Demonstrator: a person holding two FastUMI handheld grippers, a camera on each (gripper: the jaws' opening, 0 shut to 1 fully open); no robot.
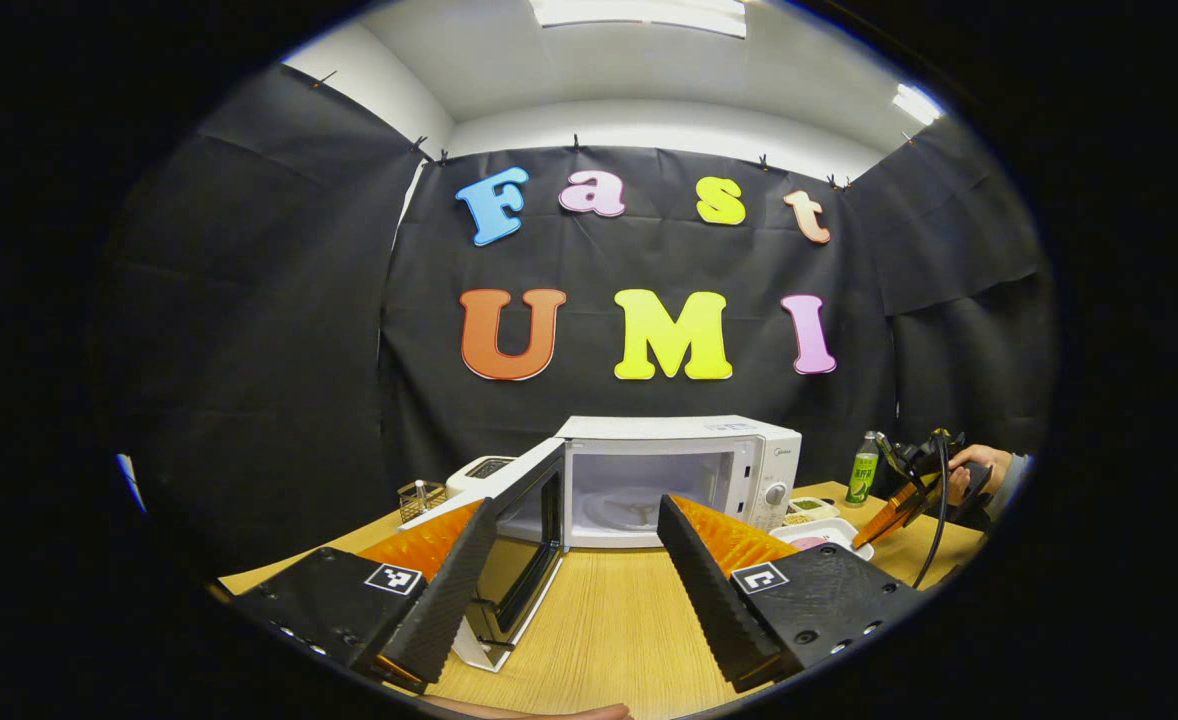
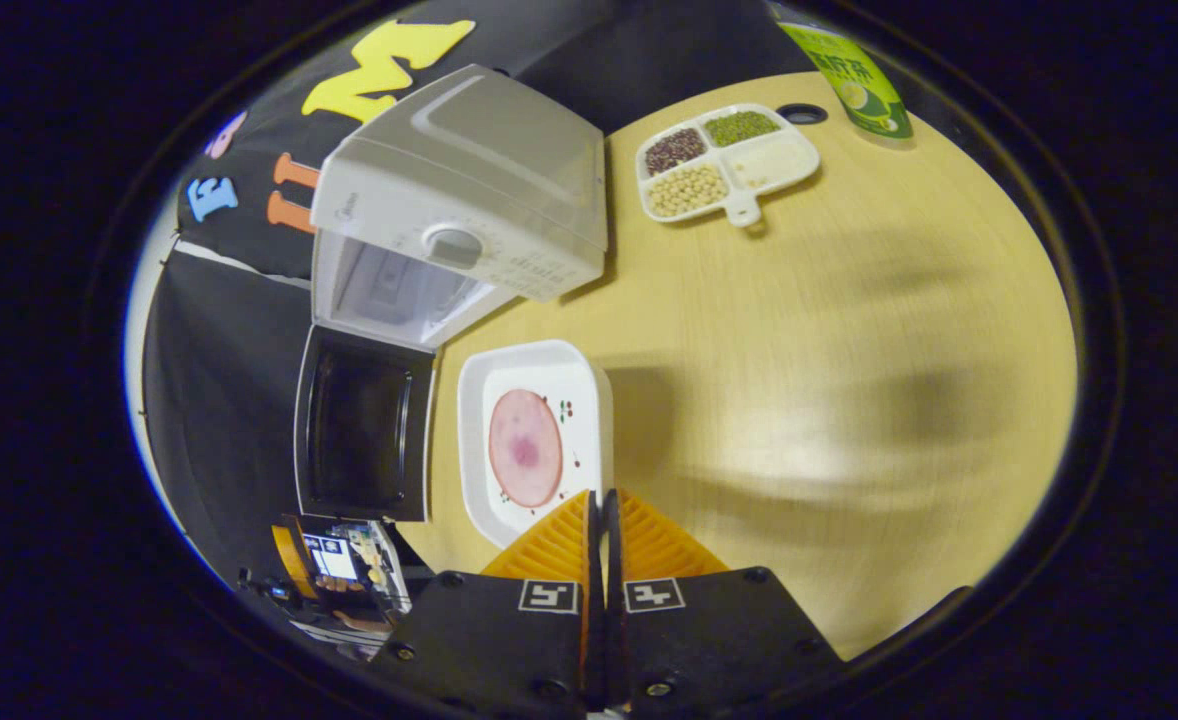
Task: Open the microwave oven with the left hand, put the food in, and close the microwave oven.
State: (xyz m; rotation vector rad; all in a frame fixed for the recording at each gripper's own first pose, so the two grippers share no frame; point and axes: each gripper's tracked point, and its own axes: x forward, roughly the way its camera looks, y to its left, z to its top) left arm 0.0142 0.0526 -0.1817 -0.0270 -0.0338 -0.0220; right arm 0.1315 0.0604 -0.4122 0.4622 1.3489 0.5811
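With the microwave door [image 1: 519, 540] already swung open and the left gripper [image 1: 574, 560] held apart before it, the white plate of food [image 2: 534, 440], clamped at its near rim by the right gripper [image 2: 604, 510], is best kept level and slid into the cavity [image 1: 644, 495].

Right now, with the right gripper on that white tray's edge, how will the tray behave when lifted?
The white tray looks rigid, so it probably won't flex. Held by one edge in the right gripper, it may tip. The flat ham slice lies loose and could slide on the smooth surface.
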